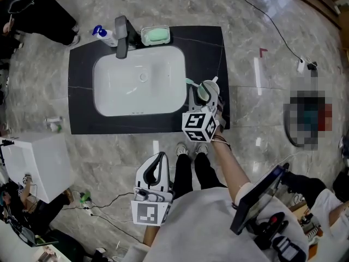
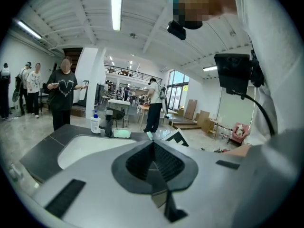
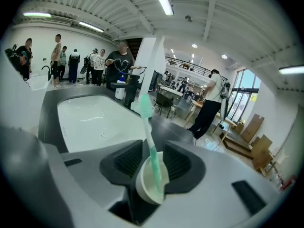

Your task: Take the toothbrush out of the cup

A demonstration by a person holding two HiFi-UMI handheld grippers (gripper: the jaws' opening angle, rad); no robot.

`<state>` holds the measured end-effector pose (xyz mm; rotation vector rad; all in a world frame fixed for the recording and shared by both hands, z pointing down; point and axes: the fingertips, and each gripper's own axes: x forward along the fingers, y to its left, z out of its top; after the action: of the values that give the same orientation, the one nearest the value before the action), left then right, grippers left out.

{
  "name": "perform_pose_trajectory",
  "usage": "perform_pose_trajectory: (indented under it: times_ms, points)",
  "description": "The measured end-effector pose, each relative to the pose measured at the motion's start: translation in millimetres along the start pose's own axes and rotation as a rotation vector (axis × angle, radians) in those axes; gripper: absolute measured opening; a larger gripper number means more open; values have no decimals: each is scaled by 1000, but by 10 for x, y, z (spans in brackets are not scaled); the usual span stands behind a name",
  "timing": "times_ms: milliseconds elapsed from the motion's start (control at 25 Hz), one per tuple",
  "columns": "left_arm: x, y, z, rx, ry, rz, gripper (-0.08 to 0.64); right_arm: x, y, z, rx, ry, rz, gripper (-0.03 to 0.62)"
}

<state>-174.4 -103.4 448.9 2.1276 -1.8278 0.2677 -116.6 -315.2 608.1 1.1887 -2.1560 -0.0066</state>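
My right tongs (image 3: 152, 161) reach forward, tipped downward, pinching the small white round cup (image 3: 148, 186) between both pads; the pale green plastic toothbrush (image 3: 144, 122) stands in it, leaning toward the white rectangular basin (image 1: 139, 81); my left tongs (image 2: 154, 163) hang near my body, pressed together, empty; the cup sits by the right edge of the black table (image 1: 82, 119); grey marble floor (image 1: 262, 37) lies open all round.
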Motion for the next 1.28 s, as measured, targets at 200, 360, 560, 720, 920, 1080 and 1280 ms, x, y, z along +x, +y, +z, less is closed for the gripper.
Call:
perform_pose_trajectory:
  times_ms: [200, 360, 560, 720, 920, 1080, 1280]
  points:
    - [-11, 17, 16, -1, -2, 4, 5, -9, -66, -7, -36, -9, -49, 40]
    - [-17, -2, 20, 1, -3, 1, 5, -48, -67, -9, -38, -26, -53, 37]
    - [-39, -19, 44, -1, -12, 2, 5, -162, -117, 80, -4, -77, -57, 35]
    - [-35, -58, 78, -22, -13, 1, 5, -289, -175, 162, 45, -110, -49, 35]
    - [-20, -95, 129, 15, -41, -24, 5, -408, -275, 311, 92, -158, -44, 35]
    - [-22, -132, 179, 23, -53, -30, 5, -485, -356, 382, 119, -187, -38, 37]
    - [-25, -189, 227, 44, -70, -39, 5, -588, -416, 380, 130, -198, -34, 35]
